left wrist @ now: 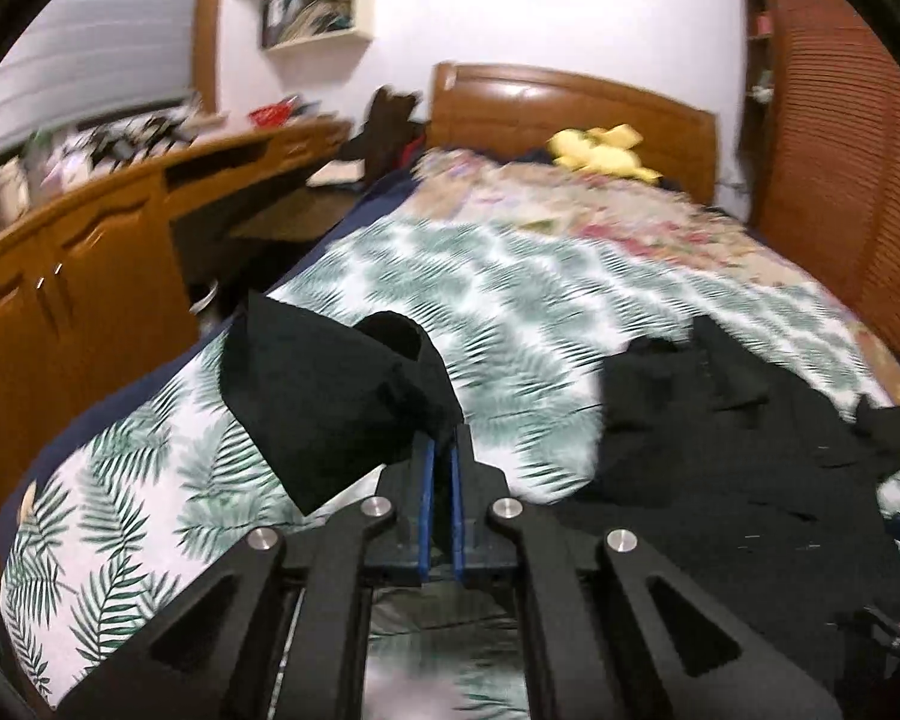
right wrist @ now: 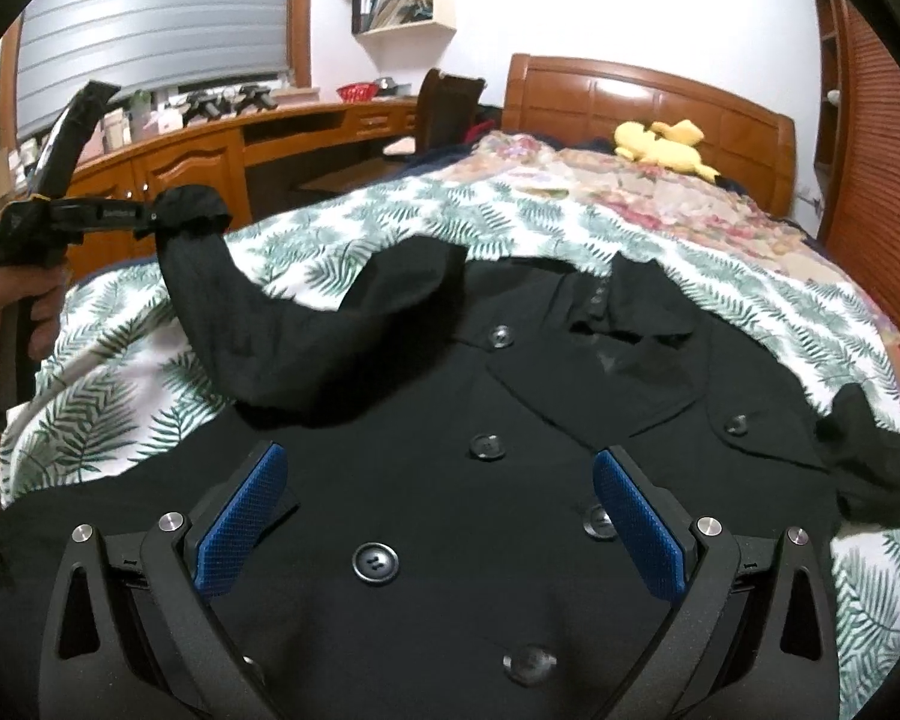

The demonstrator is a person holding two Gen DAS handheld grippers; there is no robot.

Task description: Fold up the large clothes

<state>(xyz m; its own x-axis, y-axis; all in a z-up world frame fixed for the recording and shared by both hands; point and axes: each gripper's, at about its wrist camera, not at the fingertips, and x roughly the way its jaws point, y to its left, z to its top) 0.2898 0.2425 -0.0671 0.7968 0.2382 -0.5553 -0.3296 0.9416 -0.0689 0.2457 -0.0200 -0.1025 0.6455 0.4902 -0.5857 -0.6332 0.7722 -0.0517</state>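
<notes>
A black double-breasted coat (right wrist: 510, 396) with dark buttons lies face up on the bed, collar toward the headboard. My left gripper (left wrist: 442, 450) is shut on the cuff of the coat's left sleeve (left wrist: 330, 396) and holds it lifted above the bedspread; the same gripper (right wrist: 144, 219) and sleeve (right wrist: 222, 330) show at the left of the right wrist view. My right gripper (right wrist: 438, 480) is open and empty, hovering over the coat's front between the button rows. The coat body (left wrist: 720, 450) lies to the right in the left wrist view.
The bed has a green leaf-print cover (right wrist: 330, 222), a floral quilt (right wrist: 630, 192) and a yellow plush toy (right wrist: 666, 147) near the wooden headboard (right wrist: 648, 96). A wooden desk and cabinets (right wrist: 198, 150) run along the left. A louvred wardrobe (right wrist: 888, 150) stands at the right.
</notes>
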